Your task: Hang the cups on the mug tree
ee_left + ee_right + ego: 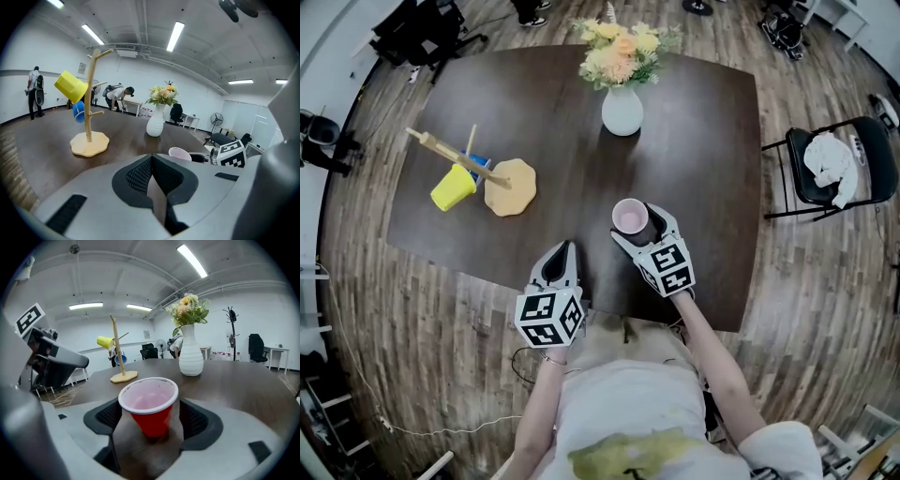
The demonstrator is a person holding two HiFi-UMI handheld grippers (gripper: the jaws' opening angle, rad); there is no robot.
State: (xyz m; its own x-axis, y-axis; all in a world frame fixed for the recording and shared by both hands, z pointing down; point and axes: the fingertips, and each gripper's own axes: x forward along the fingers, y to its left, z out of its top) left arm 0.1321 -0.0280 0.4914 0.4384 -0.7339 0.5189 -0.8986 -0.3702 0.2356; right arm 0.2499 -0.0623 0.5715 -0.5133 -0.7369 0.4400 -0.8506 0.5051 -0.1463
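A red cup [149,414] with a white rim and pale inside stands upright on the dark table [703,141], near its front edge. My right gripper [639,225] is open around it, with a gap showing between each pad and the cup's wall. My left gripper [562,251] hovers shut and empty at the table's front edge, left of the cup [629,217]. The wooden mug tree [508,187] stands far left, with a yellow cup [453,187] and a blue cup [478,165] hanging on its pegs. In the left gripper view the tree [89,108] stands upright.
A white vase of flowers [622,110] stands at the table's far middle. A black folding chair [834,169] with a white cloth on it is off the table's right side. People stand far off in the room [35,91].
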